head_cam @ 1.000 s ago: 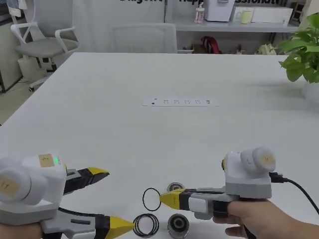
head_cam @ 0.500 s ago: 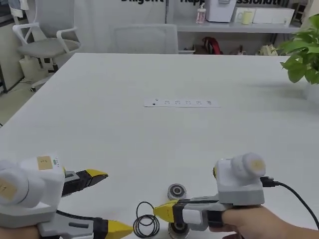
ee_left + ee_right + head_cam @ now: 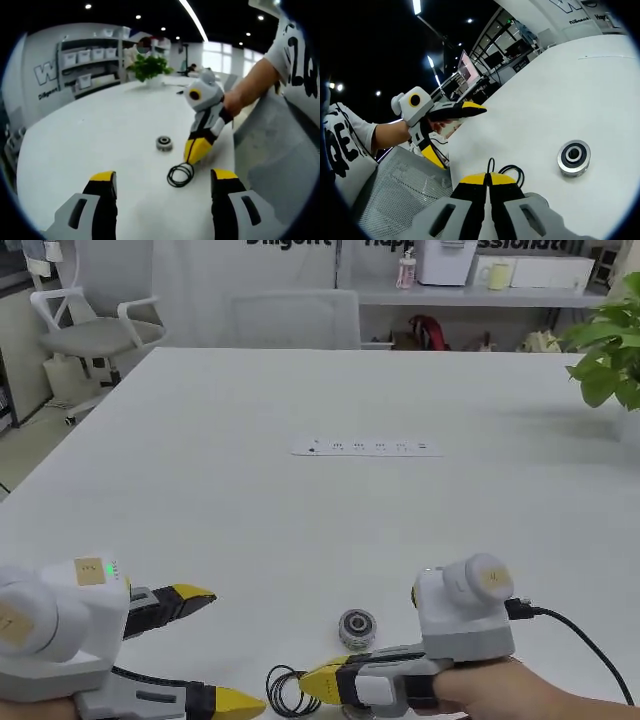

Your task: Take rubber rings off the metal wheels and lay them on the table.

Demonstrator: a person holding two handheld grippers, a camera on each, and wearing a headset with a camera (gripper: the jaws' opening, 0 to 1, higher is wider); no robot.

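Low in the head view, my right gripper [image 3: 312, 682] is shut on a thin black rubber ring, which droops onto the loose rubber rings [image 3: 285, 690] lying on the white table. In the right gripper view that ring [image 3: 491, 164] rises from between the closed yellow tips, with more loops [image 3: 514, 171] beside it. A bare metal wheel [image 3: 357, 625] lies flat just beyond; it appears again as the wheel [image 3: 574, 157] and the wheel [image 3: 164, 143]. My left gripper [image 3: 215, 650] is open and holds nothing, to the left of the rings [image 3: 180, 175].
A white power strip [image 3: 365, 448] lies mid-table. A potted plant [image 3: 610, 350] stands at the far right edge. Chairs [image 3: 100, 325] stand behind the table's far side. A black cable [image 3: 590, 640] trails from the right gripper.
The right gripper has come down and toward me with the ring, which earlier stood upright off the table. The nearer wheel has slipped out of sight beneath that gripper. The left gripper has barely moved.
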